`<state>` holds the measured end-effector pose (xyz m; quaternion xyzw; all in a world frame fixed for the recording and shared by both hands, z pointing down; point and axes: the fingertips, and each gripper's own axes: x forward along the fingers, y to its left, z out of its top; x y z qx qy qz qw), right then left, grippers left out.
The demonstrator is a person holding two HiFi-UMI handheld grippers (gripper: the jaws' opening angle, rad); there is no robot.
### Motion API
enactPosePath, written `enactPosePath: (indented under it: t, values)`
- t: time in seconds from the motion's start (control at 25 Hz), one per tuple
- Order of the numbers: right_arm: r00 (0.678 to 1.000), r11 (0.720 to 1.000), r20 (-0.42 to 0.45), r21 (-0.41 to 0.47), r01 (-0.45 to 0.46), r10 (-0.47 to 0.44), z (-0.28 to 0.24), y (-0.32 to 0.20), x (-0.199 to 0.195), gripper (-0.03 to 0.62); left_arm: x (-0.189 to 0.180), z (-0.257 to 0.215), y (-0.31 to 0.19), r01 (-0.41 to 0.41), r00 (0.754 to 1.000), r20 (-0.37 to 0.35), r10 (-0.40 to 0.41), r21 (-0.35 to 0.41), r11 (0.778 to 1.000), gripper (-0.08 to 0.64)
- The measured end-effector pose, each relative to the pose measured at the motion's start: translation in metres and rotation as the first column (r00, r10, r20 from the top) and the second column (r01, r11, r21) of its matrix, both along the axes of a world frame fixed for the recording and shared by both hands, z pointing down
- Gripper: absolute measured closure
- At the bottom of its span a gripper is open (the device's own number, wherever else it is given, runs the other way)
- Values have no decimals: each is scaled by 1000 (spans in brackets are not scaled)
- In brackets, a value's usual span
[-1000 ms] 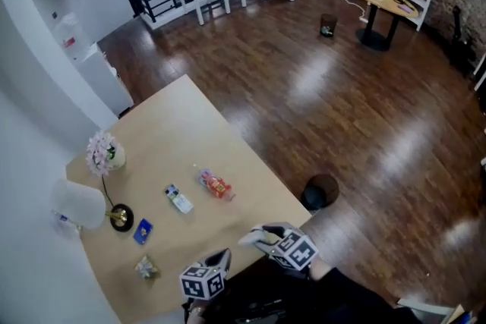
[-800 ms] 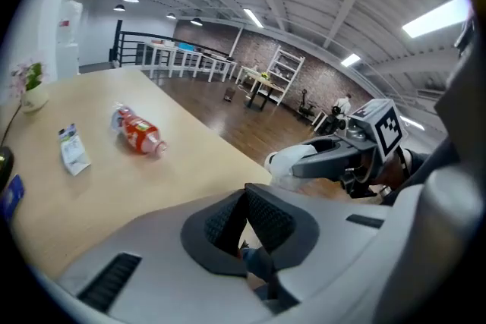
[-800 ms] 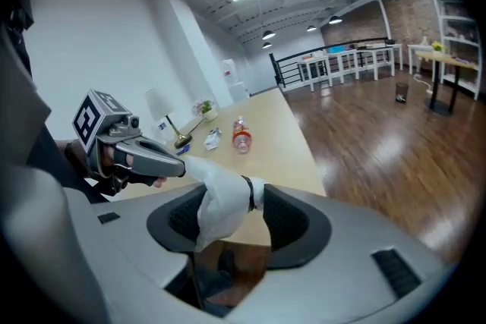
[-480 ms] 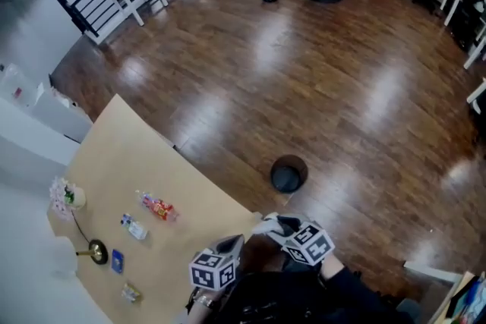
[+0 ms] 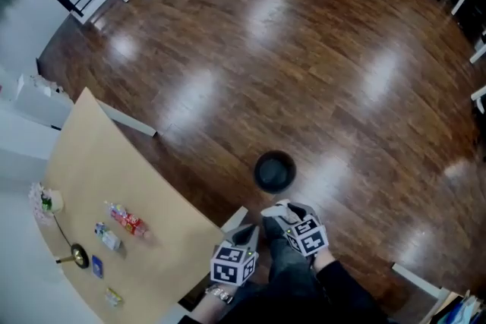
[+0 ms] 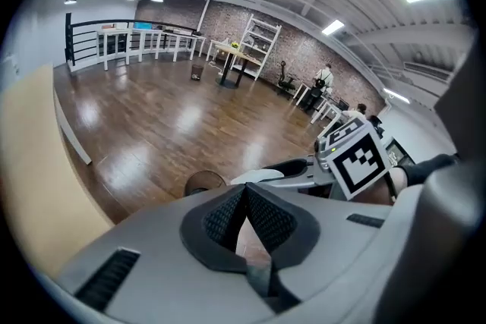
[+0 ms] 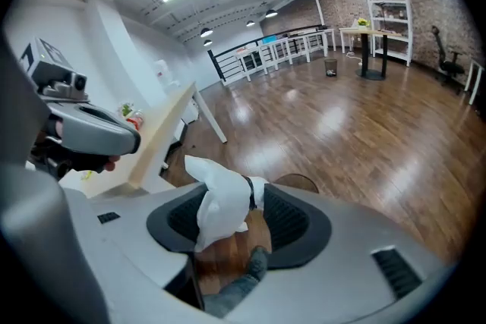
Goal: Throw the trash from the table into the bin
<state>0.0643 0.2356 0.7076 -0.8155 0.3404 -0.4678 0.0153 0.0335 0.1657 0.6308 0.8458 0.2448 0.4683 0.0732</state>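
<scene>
The right gripper [image 7: 237, 192] is pinching a crumpled white tissue [image 7: 213, 210]; the left gripper [image 6: 245, 201] is empty, its jaws touching. The bin [image 5: 274, 171] is sitting mid-frame just above them. The drop-off step is likely nearing: next, hovering over the bin and releasing.

Low in the middle of the head view, two grey plastic two-jaw tools sit side by side, each topped by a cube with square markers, both tilted downward. The left gripper [image 5: 249, 233] has its black ribbed pads [image 6: 267, 219] pressed tip to tip, nothing between them. The right gripper [image 5: 276, 212], just to its right, is clamped on a crumpled white paper wad [image 7: 216, 205]. A dark-sleeved forearm [image 5: 345, 294] trails toward the lower right edge.
</scene>
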Motion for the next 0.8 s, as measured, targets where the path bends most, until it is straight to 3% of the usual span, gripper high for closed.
enactPosePath:
  t: [0.44, 0.8]
  values:
    - [997, 995, 63, -90, -33, 39, 180, 9, 75, 371, 51, 107, 31, 63, 990, 123, -62, -5, 998, 560]
    - [994, 992, 98, -123, -34, 47, 231, 5, 104, 371, 60, 131, 31, 77, 985, 153, -76, 1, 997, 560]
